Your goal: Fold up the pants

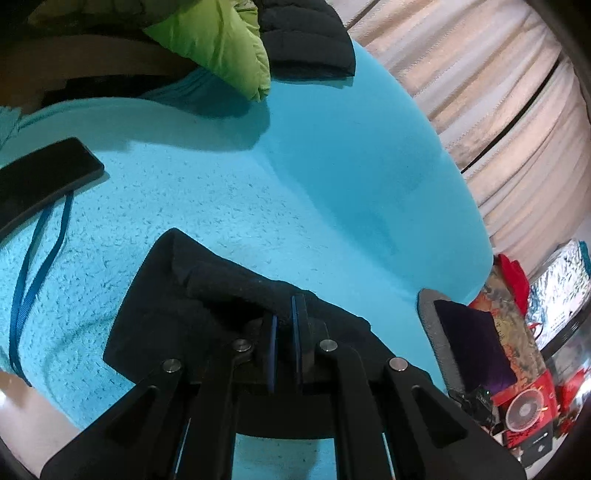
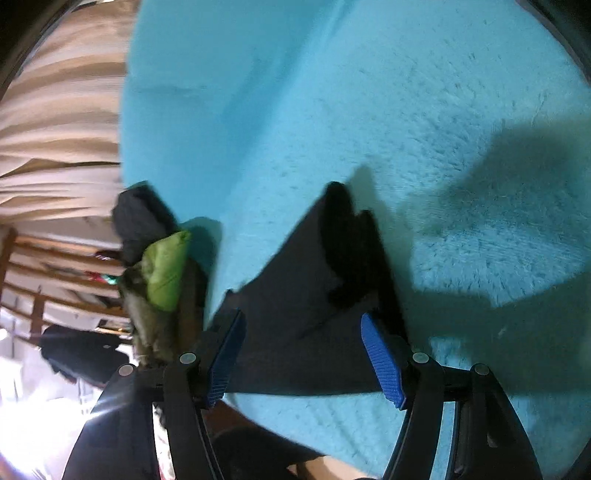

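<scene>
The black pants point(image 1: 177, 295) lie folded into a small bundle on the turquoise fluffy blanket point(image 1: 192, 192). My left gripper point(image 1: 284, 314) is shut on a ridge of the pants fabric, with the blue pads pinching the cloth. In the right wrist view the same pants point(image 2: 303, 295) lie under and ahead of my right gripper point(image 2: 303, 328). Its blue pads point(image 2: 380, 354) stand wide apart over the cloth and grip nothing.
A black phone point(image 1: 44, 177) with a blue lanyard point(image 1: 37, 273) lies on the blanket at left. A lime green jacket point(image 1: 221, 44) and a dark jacket point(image 1: 306, 33) sit at the far edge. Curtains point(image 1: 498, 110) and clutter with a small fan point(image 1: 524, 410) stand at right.
</scene>
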